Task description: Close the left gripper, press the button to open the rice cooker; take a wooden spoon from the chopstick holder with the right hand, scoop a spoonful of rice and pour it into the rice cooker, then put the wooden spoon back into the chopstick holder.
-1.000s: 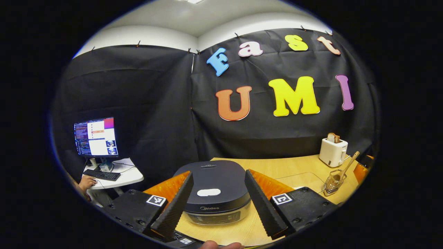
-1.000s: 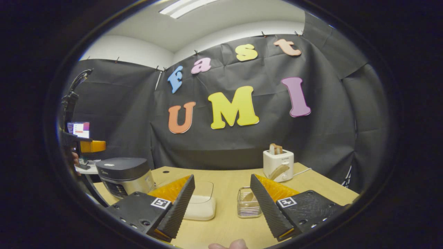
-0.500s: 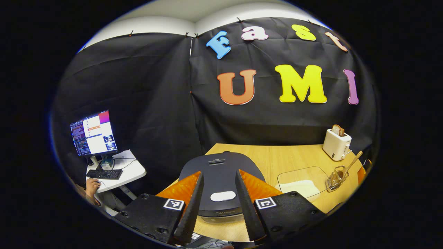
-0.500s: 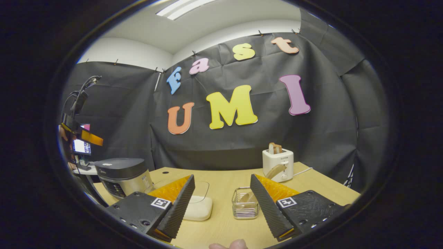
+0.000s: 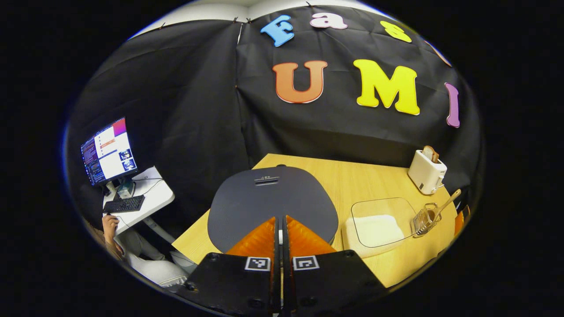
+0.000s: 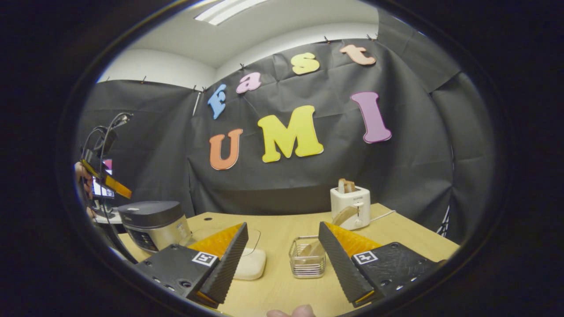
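Wire chopstick holder [image 6: 307,263] holds wooden spoon [image 5: 445,205]; left claw [image 5: 280,224] clenched, right claw [image 6: 282,259] released.

Wooden bench [image 5: 365,180] is carrying everything. Rice cooker [image 5: 272,204], lid shut, is sitting at its left end w/ a clear lidded container of rice [image 5: 376,222] just beside it. Wire chopstick holder [image 5: 424,220] w/ wooden spoon [image 5: 446,203] is standing near the container; white toaster [image 5: 425,171] is sitting further back by the wall.
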Available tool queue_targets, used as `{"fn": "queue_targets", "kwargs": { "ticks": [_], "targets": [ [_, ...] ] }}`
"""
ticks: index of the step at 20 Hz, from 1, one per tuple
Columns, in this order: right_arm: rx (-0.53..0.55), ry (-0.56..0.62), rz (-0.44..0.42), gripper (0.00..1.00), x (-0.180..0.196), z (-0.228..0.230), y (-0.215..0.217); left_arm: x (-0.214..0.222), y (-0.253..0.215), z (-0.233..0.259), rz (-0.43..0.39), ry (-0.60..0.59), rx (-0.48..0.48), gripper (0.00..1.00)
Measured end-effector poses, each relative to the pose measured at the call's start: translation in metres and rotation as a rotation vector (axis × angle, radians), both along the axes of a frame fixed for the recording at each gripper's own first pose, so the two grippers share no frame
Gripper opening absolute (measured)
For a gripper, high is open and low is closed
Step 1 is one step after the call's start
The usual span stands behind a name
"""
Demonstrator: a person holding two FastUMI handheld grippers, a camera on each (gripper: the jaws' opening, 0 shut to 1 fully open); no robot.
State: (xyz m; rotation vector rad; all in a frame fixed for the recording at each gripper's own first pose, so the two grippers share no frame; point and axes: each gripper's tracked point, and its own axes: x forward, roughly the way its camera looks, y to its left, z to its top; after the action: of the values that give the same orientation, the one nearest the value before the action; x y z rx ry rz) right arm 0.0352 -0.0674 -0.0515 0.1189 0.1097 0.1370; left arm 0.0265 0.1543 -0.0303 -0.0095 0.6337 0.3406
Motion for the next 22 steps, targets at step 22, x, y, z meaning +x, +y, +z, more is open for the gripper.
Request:
{"fn": "queue_targets", "kwargs": {
  "ticks": [22],
  "targets": [
    [0.001, -0.007, -0.022, 0.95, -0.001, 0.004, -0.008, 0.005, 0.001, -0.014, 0.055, 0.027, -0.08, 0.04]
  ]
}}
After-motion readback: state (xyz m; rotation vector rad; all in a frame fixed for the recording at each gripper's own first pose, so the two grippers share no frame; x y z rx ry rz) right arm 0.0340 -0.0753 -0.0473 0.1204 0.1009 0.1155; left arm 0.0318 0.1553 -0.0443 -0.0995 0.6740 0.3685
